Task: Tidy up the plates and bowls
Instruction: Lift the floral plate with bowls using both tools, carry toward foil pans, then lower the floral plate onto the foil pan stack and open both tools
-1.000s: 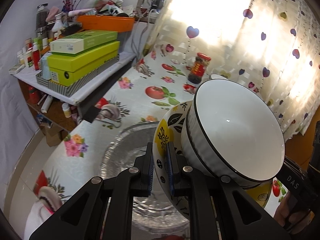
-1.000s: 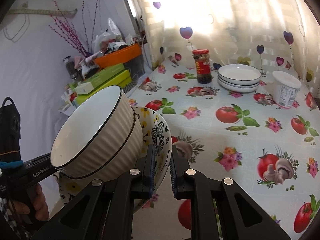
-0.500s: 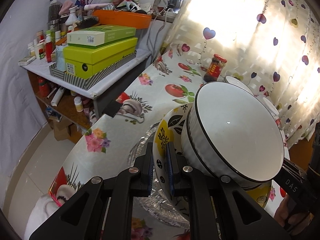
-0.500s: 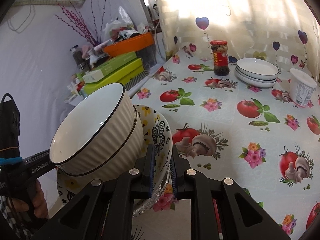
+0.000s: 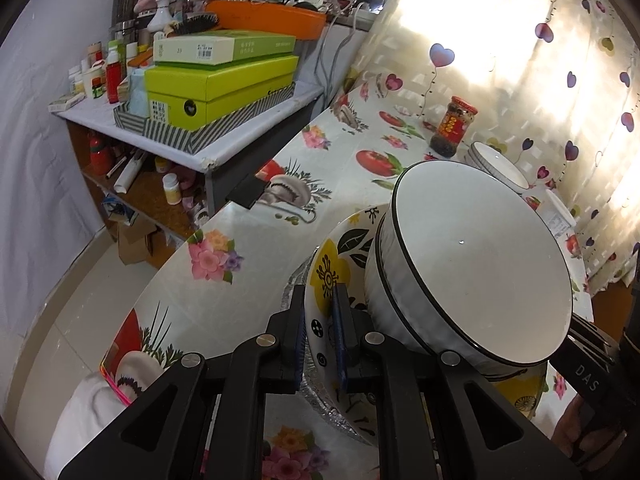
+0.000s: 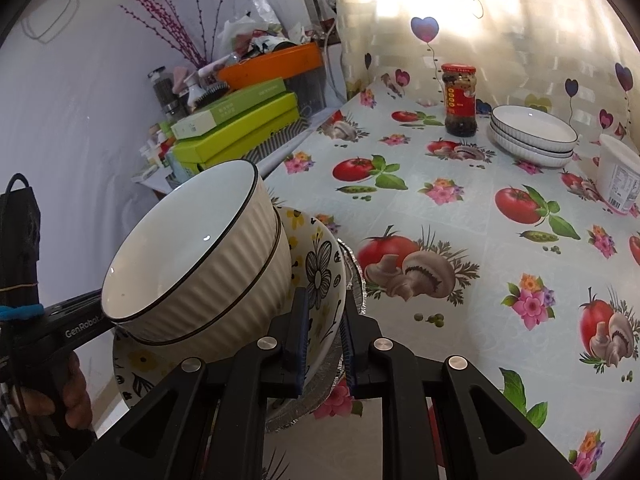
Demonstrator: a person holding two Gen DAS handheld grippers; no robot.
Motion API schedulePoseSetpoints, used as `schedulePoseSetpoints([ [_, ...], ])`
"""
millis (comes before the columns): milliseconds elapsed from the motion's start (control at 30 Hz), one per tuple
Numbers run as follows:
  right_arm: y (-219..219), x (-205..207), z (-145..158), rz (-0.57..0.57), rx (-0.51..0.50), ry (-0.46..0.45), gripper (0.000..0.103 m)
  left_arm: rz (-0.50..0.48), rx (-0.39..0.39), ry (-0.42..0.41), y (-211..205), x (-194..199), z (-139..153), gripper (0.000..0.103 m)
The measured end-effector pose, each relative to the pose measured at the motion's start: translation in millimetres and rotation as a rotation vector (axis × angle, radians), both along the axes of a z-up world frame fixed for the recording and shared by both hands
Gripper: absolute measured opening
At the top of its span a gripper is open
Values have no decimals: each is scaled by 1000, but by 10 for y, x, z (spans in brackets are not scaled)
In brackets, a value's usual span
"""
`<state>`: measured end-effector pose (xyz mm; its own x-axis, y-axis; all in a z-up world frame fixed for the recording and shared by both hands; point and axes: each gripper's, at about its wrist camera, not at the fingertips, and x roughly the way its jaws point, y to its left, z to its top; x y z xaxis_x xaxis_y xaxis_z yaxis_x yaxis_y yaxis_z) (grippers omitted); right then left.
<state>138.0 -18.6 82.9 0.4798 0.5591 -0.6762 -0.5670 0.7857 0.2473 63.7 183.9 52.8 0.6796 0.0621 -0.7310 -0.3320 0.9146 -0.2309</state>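
A yellow flower-patterned bowl [image 5: 332, 276] [image 6: 320, 264] holds two stacked white ribbed bowls with black rims [image 5: 476, 264] [image 6: 188, 252]. My left gripper [image 5: 320, 332] is shut on the patterned bowl's near rim. My right gripper [image 6: 324, 336] is shut on its opposite rim. Both hold the stack tilted above a silver foil tray [image 6: 356, 276] [image 5: 294, 284] near the table's edge. A stack of white plates [image 6: 532, 132] [image 5: 496, 164] sits at the far side of the table.
A red-lidded sauce jar [image 6: 460, 100] and a white tub [image 6: 618, 174] stand by the plates near the heart-print curtain. A side shelf [image 5: 200, 148] with green boxes [image 5: 220, 84] and an orange tray [image 5: 264, 20] stands left of the table. The floor lies below the table edge.
Both grippers have lifted and drawn the bowl stack back toward the table's near edge. The foil tray now shows less beneath it. The grips are unchanged.
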Motion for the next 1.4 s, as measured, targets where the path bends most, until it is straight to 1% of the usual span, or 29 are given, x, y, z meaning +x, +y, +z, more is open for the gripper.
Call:
schedulePoseSetpoints([
  [333, 51, 23, -123, 8, -28, 10, 15, 1, 5, 23, 13, 36, -90, 11],
  [567, 66, 17, -147, 8, -42, -1, 15, 0, 2, 26, 20, 47, -120, 11],
  [767, 98, 24, -227, 16, -66, 3, 17, 2, 2, 32, 26, 57, -173, 11],
  [867, 111, 11, -229, 17, -78, -11, 18, 6, 17, 31, 29, 55, -177, 11],
  [900, 115, 9, -226, 15, -81, -18, 21, 2, 19, 23, 29, 50, -172, 11],
  [1000, 114, 6, -222, 11, -86, -27, 21, -2, 31, 27, 12, 61, -162, 11],
  [1100, 116, 7, -228, 16, -88, -29, 23, 0, 18, 22, 17, 62, -165, 11],
  [1233, 140, -8, -243, 18, -111, -43, 23, 0, 15, 22, 24, 68, -173, 11],
  [1400, 142, -15, -246, 19, -112, -44, 22, 2, -1, 16, 35, 53, -176, 11],
])
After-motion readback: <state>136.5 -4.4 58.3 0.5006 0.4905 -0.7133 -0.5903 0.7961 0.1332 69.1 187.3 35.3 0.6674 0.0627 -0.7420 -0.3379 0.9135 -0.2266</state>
